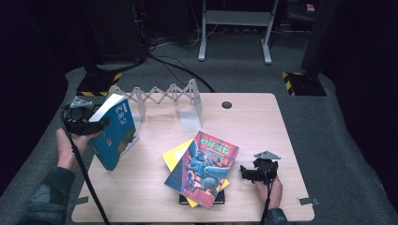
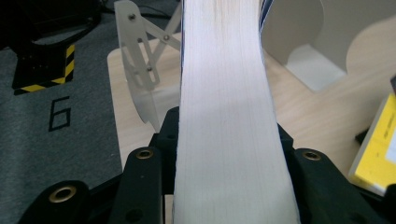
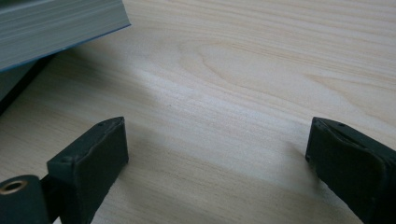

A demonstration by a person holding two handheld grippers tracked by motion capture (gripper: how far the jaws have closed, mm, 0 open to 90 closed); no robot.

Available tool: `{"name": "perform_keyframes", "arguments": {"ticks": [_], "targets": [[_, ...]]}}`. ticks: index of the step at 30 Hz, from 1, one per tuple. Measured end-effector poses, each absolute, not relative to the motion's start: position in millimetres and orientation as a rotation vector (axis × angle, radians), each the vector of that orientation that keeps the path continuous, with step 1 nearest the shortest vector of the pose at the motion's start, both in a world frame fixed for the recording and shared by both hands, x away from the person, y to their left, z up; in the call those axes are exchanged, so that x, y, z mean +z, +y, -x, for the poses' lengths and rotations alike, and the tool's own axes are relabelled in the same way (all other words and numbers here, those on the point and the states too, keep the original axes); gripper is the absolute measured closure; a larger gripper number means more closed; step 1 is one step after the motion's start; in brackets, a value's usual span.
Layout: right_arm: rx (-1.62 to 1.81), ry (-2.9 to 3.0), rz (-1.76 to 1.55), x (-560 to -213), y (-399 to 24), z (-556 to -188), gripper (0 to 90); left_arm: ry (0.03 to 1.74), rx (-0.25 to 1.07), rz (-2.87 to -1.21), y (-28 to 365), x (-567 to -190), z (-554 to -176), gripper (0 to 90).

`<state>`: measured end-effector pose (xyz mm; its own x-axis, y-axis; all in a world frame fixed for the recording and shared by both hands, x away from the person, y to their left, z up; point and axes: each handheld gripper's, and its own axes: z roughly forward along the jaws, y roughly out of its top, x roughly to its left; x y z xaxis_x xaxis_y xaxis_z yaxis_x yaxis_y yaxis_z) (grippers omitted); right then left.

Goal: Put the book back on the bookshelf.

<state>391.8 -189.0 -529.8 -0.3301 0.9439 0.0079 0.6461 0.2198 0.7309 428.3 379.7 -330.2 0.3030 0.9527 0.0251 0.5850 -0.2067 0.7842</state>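
A: What is the left gripper doing?

B: It is clamping the blue book by its page edge, jaws pressing on both sides of the pale page block. The book is standing tilted over the table's left edge, cover facing the middle.

A: And what is lying behind it?

B: A white folding book rack is sitting along the far edge of the table, just beside the book's top corner, with a bookend plate at its right end.

A: What about the right gripper?

B: It is resting low near the table's front right, jaws standing wide apart with bare wood between them. Just to its left a stack is lying flat: an illustrated book on top, a yellow book under it, something dark at the bottom.
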Motion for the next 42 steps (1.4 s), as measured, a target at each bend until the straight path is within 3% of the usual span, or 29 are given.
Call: {"name": "perform_keyframes", "arguments": {"ticks": [24, 42], "targets": [[0.903, 2.054, -1.471, -529.6, -189.2, -391.8, 6.1, 1.484, 0.716, -1.714, 368.0, -297.8, -484.8, 61.3], [0.904, 2.052, -1.470, -529.5, -189.5, -391.8, 6.4, 1.669, 0.826, -1.550, 374.5, -317.9, -518.2, 61.2]]}}
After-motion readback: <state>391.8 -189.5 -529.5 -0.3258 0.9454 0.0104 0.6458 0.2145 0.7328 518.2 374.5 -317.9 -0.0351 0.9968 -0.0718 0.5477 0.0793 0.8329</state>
